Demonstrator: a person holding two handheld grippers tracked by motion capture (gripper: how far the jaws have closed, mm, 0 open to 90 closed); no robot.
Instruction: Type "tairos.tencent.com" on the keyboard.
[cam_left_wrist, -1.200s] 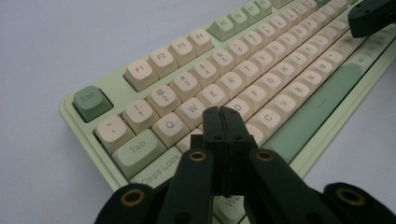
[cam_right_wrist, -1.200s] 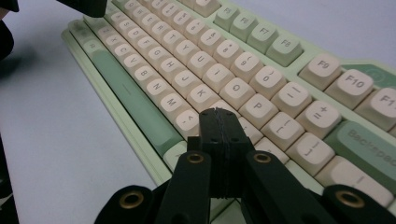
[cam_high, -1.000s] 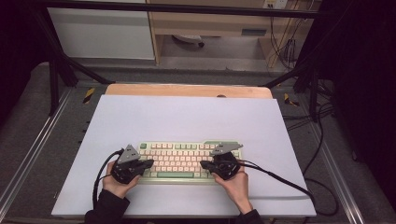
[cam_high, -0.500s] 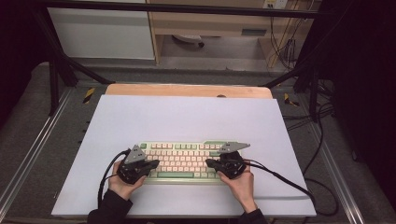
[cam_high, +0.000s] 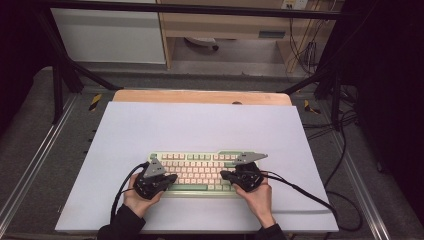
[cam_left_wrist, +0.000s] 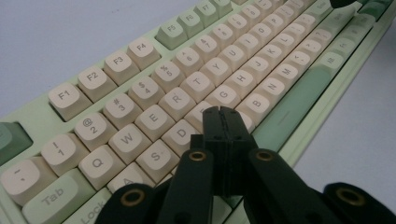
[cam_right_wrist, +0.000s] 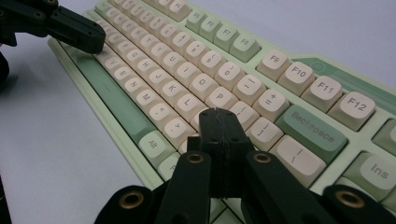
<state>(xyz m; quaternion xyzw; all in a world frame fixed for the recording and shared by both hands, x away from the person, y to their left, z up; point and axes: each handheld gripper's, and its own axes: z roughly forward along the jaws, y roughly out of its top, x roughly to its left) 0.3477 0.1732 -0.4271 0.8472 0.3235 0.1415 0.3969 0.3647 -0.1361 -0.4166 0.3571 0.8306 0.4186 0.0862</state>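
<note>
A white mat (cam_high: 200, 125) covered the table, and a pale green keyboard (cam_high: 200, 172) with cream keys lay on its near half, long side running left to right.

At the keyboard's left end, the person's left hand (cam_high: 135, 200) held the left gripper (cam_high: 172, 178), its cable (cam_high: 120, 192) looping off to the left. In the left gripper view, that gripper (cam_left_wrist: 223, 114) had its jaws pressed flat together with nothing between them, the tip over the home row near the F and G keys, beside the green space bar (cam_left_wrist: 299, 98). Whether it touched a key could not be told.

At the right end, the right hand (cam_high: 257, 197) held the right gripper (cam_high: 223, 175), its cable (cam_high: 300, 190) trailing away to the right across the mat. In the right gripper view, this gripper (cam_right_wrist: 218, 116) was likewise closed on nothing, its tip above the keys just right of L, near the Backspace key (cam_right_wrist: 312, 133). The left gripper's black jaws (cam_right_wrist: 74, 30) showed at the upper left of that view, over the far end of the keyboard.
</note>
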